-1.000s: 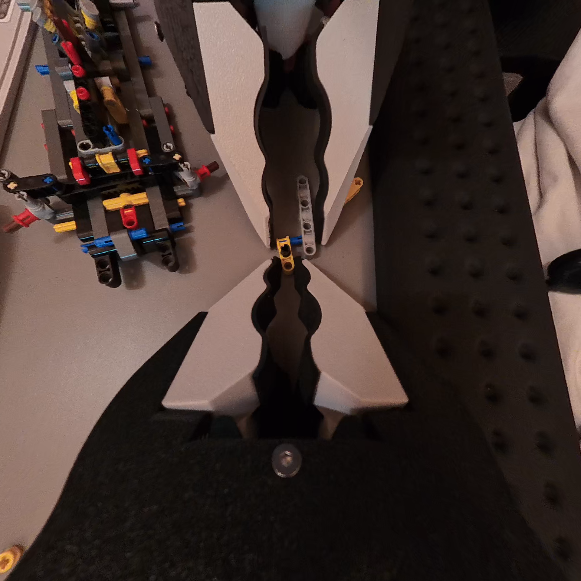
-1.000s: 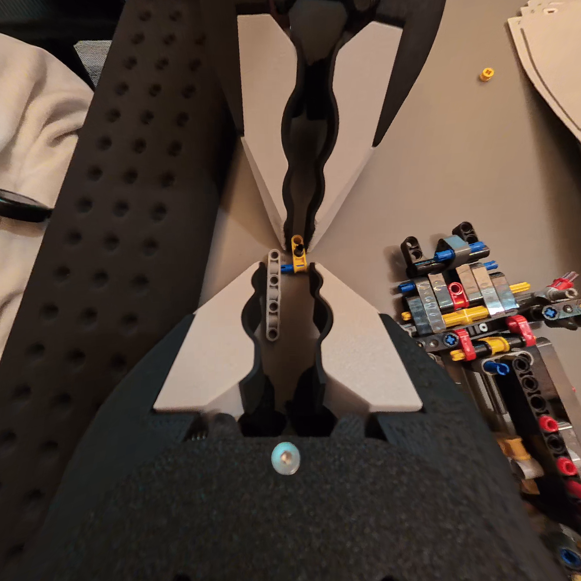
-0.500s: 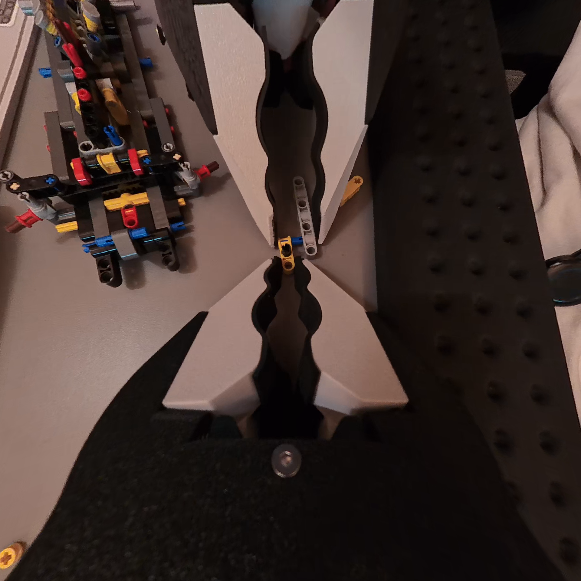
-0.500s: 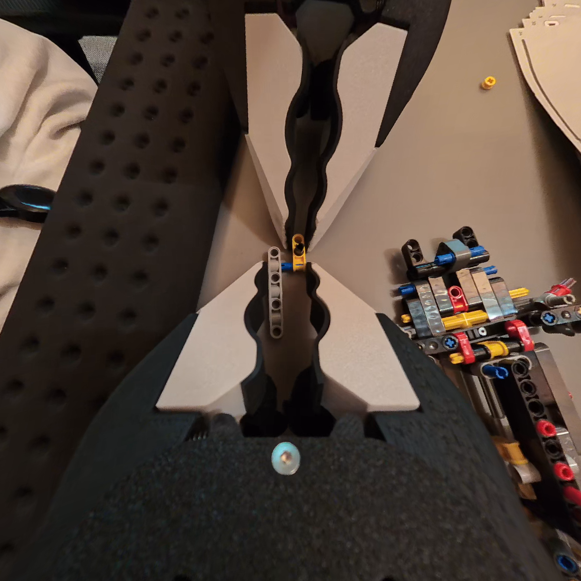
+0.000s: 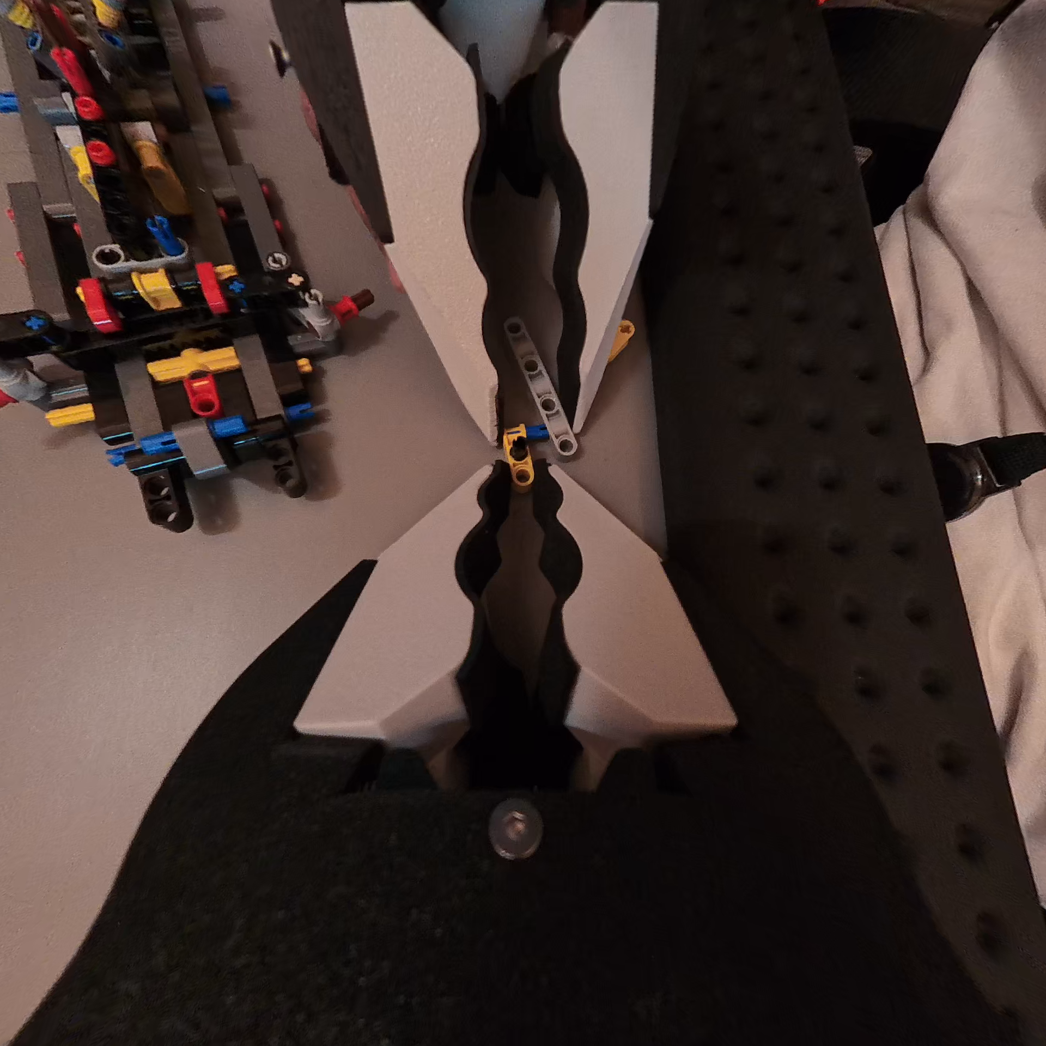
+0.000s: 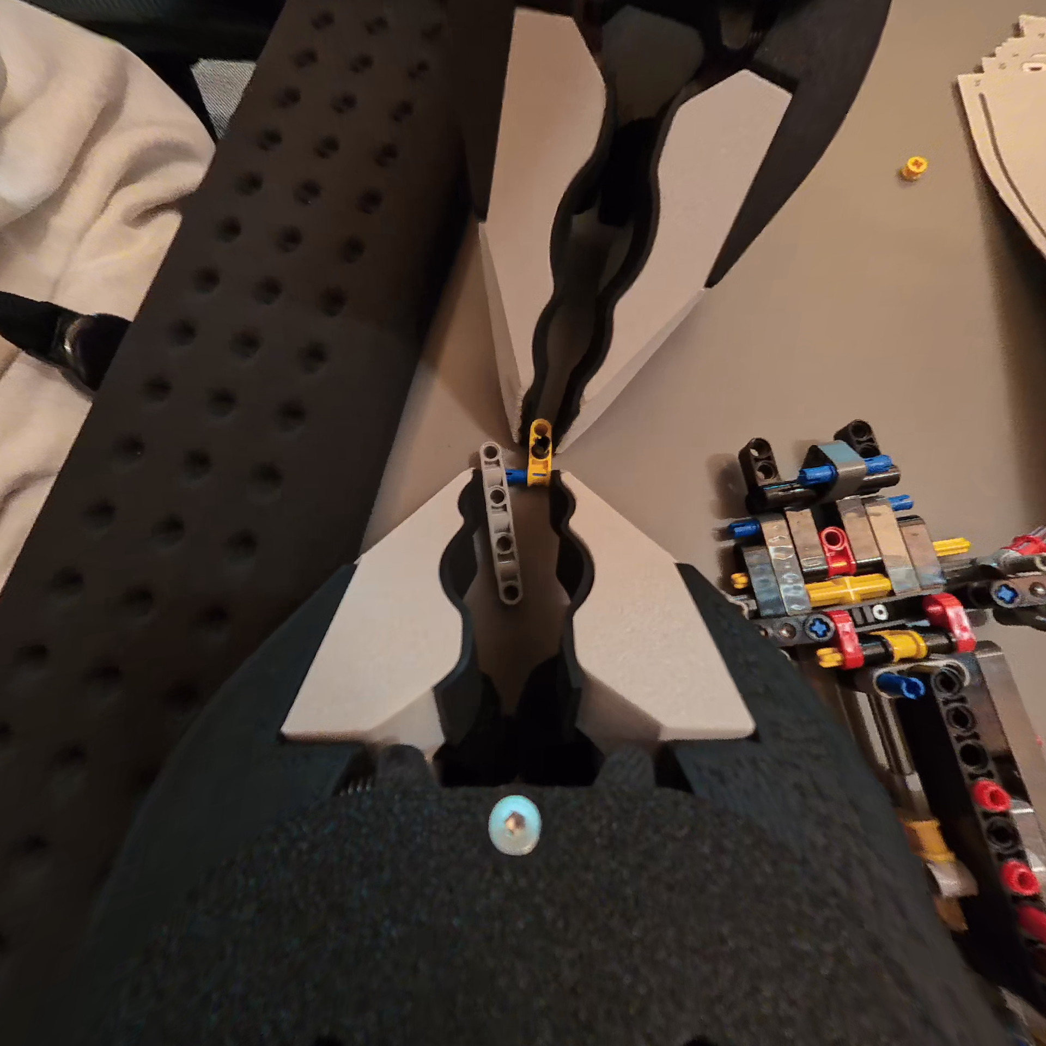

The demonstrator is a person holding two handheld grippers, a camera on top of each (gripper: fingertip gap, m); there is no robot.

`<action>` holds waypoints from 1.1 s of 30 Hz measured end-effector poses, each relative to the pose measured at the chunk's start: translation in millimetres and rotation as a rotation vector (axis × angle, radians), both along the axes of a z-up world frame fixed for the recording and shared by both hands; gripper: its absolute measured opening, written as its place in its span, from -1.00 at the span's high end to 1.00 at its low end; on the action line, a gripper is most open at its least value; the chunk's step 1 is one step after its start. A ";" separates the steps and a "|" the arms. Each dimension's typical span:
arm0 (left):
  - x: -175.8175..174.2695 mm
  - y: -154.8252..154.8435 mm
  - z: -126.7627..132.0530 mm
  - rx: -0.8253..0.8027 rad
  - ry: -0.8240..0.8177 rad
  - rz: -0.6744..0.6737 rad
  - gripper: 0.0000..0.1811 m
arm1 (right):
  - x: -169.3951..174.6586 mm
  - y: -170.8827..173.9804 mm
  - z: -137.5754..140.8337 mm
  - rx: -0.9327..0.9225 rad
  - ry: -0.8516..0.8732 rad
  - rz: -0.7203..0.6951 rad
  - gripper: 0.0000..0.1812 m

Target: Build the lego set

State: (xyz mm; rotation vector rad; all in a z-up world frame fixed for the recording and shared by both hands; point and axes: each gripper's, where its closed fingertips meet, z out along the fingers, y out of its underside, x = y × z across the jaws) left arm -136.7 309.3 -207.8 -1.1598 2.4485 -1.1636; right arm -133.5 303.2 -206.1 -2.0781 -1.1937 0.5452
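Two grippers nose to nose over grey table [image 5: 141,651], tips almost touching. Left gripper [image 5: 522,474] closed on yellow connector [image 5: 519,459], tips pinching its near end; same connector [image 6: 539,453] seen from right wrist view poking out of the far gripper's tips. Blue pin [image 5: 536,431] runs sideways from yellow connector into end hole of grey liftarm [image 5: 540,393]. Right gripper [image 6: 518,481] narrowed around grey liftarm [image 6: 500,523], beam lying lengthwise between the pads and leaning against left pad; firm clamp or loose contact: cannot tell. Blue pin [image 6: 515,475] visible between liftarm and connector at right gripper tips. Whole small assembly held in the air between the two tools, above the table. Partly built Technic chassis [image 5: 158,317] on table, far left in left wrist view, well apart from grippers; black beams, grey panels, red, yellow and blue pins and connectors. Same chassis [image 6: 883,611] at right in right wrist view, near end running out of frame. Loose yellow piece [image 5: 620,339] on table just beside right gripper's finger. Small yellow bush [image 6: 913,168] on table far right, near stack of grey sheets [image 6: 1007,153] at frame edge. Light fabric [image 5: 973,283] at right edge in left wrist view, with a black strap across it.
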 end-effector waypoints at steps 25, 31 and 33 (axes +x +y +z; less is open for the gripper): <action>0.3 5.8 -0.2 0.049 -0.037 0.134 0.93 | -0.7 6.6 0.0 0.060 -0.031 -0.066 0.76; 0.0 7.3 0.3 -0.013 0.011 0.159 0.93 | -1.2 7.8 -0.2 0.076 -0.055 -0.064 0.77; 0.6 8.4 0.7 -0.039 0.029 0.169 0.93 | -0.7 9.0 0.4 0.108 -0.075 -0.071 0.77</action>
